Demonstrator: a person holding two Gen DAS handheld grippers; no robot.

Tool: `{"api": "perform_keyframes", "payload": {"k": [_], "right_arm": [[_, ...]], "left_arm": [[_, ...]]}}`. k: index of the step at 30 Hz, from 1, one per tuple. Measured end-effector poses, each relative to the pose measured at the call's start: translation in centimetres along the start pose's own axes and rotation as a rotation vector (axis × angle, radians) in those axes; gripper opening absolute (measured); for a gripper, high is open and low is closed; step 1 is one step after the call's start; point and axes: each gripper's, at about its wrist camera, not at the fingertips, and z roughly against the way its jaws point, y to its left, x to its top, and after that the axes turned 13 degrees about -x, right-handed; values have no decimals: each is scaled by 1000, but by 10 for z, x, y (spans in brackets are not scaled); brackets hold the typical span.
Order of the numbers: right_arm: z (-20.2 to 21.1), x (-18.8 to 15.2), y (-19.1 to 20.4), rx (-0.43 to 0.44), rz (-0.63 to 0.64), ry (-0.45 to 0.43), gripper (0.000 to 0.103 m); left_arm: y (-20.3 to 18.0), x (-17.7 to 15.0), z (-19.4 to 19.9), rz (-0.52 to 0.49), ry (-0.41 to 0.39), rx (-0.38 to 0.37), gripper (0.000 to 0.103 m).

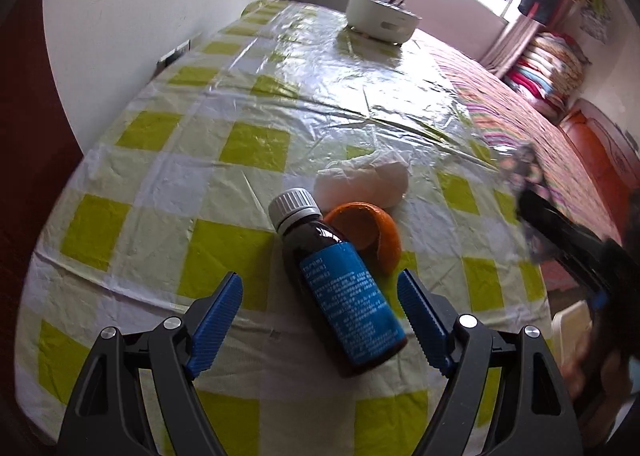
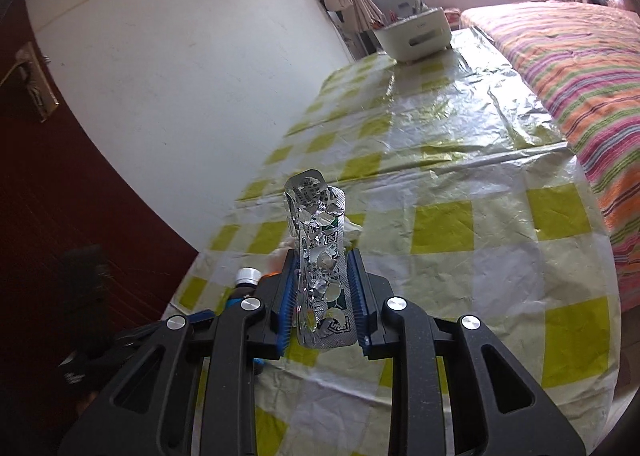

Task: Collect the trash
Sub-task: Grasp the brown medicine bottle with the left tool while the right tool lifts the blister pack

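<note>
A brown medicine bottle point(image 1: 340, 284) with a blue label and grey cap lies on the green-checked tablecloth point(image 1: 160, 184). My left gripper point(image 1: 320, 288) is open, its jaws on either side of the bottle's lower half without touching. An orange peel point(image 1: 376, 228) and a crumpled white tissue point(image 1: 368, 184) lie just beyond the bottle. My right gripper point(image 2: 322, 260) is shut on an empty silver blister pack point(image 2: 320, 256), held upright above the table. The bottle's cap point(image 2: 248, 276) shows at its left.
A white basket point(image 1: 380, 16) stands at the table's far end, also in the right wrist view point(image 2: 416, 32). A white wall runs along the left. A striped bed cover point(image 2: 580, 68) lies to the right. The right gripper appears blurred at the right edge point(image 1: 560, 232).
</note>
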Motion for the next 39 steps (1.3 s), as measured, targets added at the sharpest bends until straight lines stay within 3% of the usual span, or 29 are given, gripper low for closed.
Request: {"api": "perform_keyframes", "payload": {"k": [6,8,10,22,39], "right_arm": [[13,-4,-13,4,-2,-24,25],[16,-5,-17,6,-2,-27,25],[22,-5,-21,-1,-5,-42,25],[52,-12,-42,-13,-50,-98,25],[94,-37,-80,-55,-146,-157,25]], "left_arm": [[6,3,-21,45,50,33,74],[3,4,-23,30,42,48,65],[1,4,-25,15,41,62,49],[-5,3,-14,-20,-24,88,45],[-53,-3,12,-167,-127,-25,42]]}}
